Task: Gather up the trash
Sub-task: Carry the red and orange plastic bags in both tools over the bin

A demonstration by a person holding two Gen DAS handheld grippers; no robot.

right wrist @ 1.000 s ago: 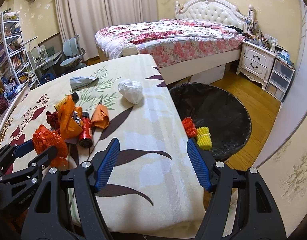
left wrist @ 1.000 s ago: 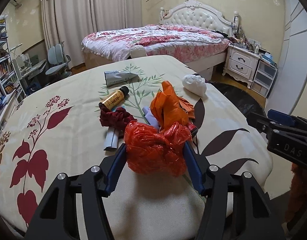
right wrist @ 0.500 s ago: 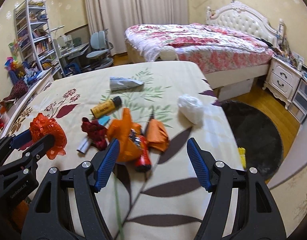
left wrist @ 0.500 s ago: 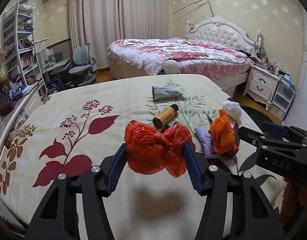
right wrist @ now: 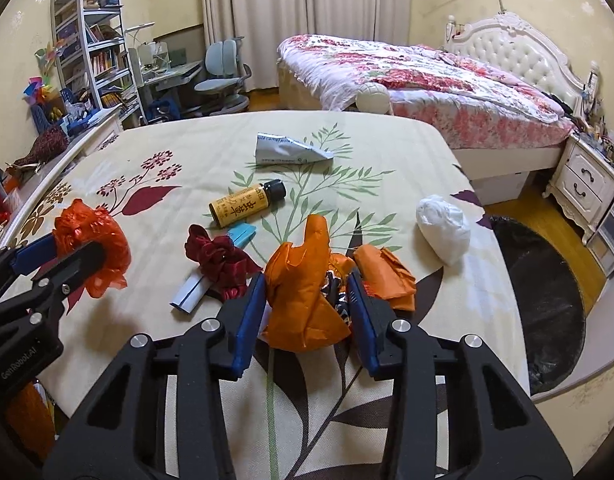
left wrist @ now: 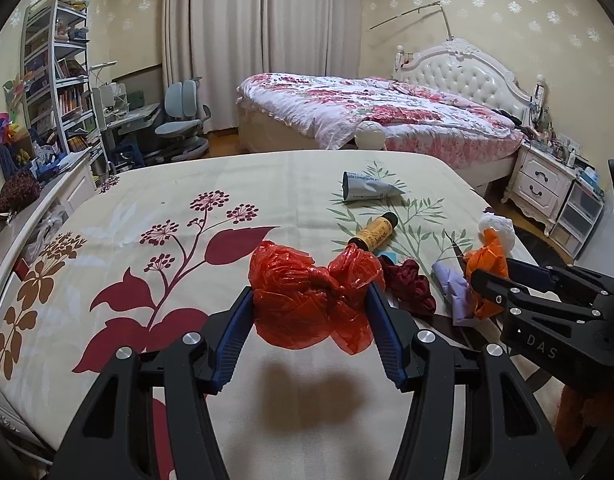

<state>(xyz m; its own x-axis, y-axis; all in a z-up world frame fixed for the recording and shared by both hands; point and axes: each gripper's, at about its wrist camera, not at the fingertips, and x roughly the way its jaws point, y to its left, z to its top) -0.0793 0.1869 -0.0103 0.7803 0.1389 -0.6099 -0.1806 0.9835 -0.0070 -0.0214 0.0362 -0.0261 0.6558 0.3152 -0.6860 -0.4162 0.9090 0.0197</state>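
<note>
A crumpled red plastic bag [left wrist: 307, 304] hangs a little above the floral tablecloth [left wrist: 187, 216], and my left gripper [left wrist: 309, 296] is shut on it. In the right wrist view my right gripper [right wrist: 307, 280] is down at the trash pile. Its jaws are closing on an orange plastic bag [right wrist: 303, 292], both pads against its sides. A red can [right wrist: 335, 288] shows just behind that bag, inside the right jaw. My left gripper [right wrist: 73, 248] with the red bag [right wrist: 91, 236] is at the left of that view.
On the cloth lie a yellow bottle [right wrist: 247, 202], a grey tube [right wrist: 287, 152], a white wad [right wrist: 443, 228], a dark red cloth [right wrist: 223, 260], a pale strip [right wrist: 189, 290] and another orange piece [right wrist: 387, 272]. A black-lined bin [right wrist: 543, 292] stands on the floor right of the table.
My right gripper swung left from the bin to the pile and its jaws narrowed onto the orange bag. My left gripper carried the red bag leftwards, away from the pile.
</note>
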